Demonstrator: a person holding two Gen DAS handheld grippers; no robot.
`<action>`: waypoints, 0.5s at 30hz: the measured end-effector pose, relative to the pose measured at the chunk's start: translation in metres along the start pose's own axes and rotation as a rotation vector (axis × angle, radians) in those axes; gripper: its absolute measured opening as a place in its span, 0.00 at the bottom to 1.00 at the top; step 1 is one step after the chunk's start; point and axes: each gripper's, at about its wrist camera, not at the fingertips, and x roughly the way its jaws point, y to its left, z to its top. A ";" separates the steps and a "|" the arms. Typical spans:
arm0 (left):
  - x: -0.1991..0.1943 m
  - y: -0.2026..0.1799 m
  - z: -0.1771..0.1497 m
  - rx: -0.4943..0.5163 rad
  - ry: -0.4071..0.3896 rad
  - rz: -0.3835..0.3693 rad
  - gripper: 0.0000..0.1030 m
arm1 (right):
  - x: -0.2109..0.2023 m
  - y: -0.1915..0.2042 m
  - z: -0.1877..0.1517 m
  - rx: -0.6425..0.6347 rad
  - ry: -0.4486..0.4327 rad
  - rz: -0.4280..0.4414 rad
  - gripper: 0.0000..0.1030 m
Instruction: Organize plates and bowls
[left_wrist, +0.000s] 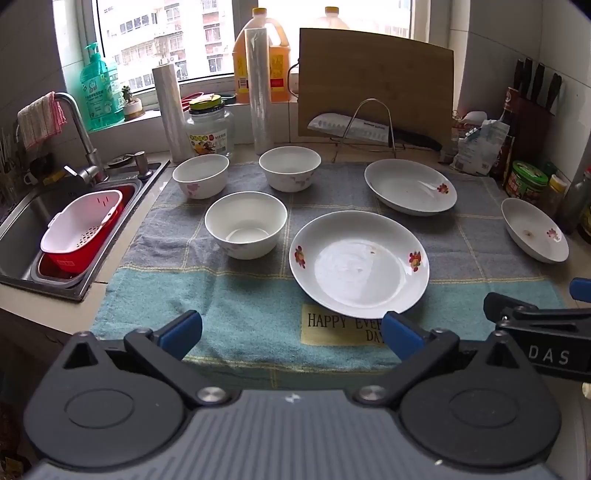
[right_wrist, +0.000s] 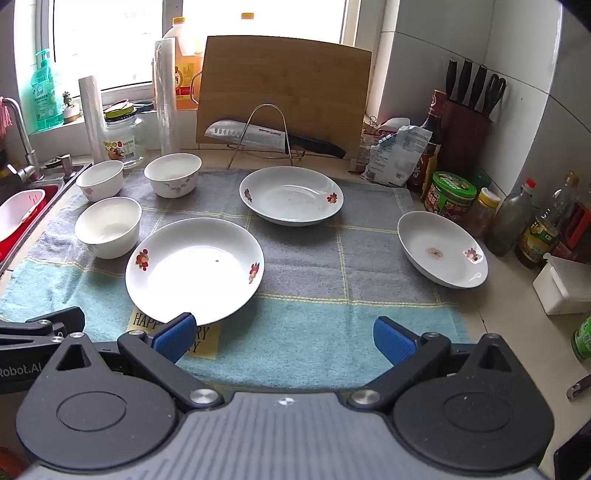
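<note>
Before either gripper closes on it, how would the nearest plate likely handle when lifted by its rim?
The nearest plate looks like glazed ceramic, so probably stiff, breakable and fairly heavy. Its glossy rim may slip between the pads. Resting on the towel, it should resist sliding.

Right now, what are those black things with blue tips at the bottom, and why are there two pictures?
Those are two grabbers a person holds, one per hand. Each carries a camera looking along its fingers, so you get one picture from the left gripper and one from the right gripper. Both are open and hold nothing. On the towel sit three bowls and two plates; a third plate sits at the towel's right edge. A sink is to the left.
</note>
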 end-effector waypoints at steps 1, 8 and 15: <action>0.000 0.000 0.000 -0.001 0.000 -0.001 0.99 | 0.000 0.000 0.000 0.001 0.001 0.000 1.00; -0.001 0.000 0.001 -0.003 0.000 0.000 0.99 | -0.001 0.000 0.000 0.000 -0.004 -0.002 1.00; -0.003 0.001 0.001 -0.004 -0.004 -0.001 0.99 | -0.004 0.000 0.002 -0.004 -0.010 -0.004 1.00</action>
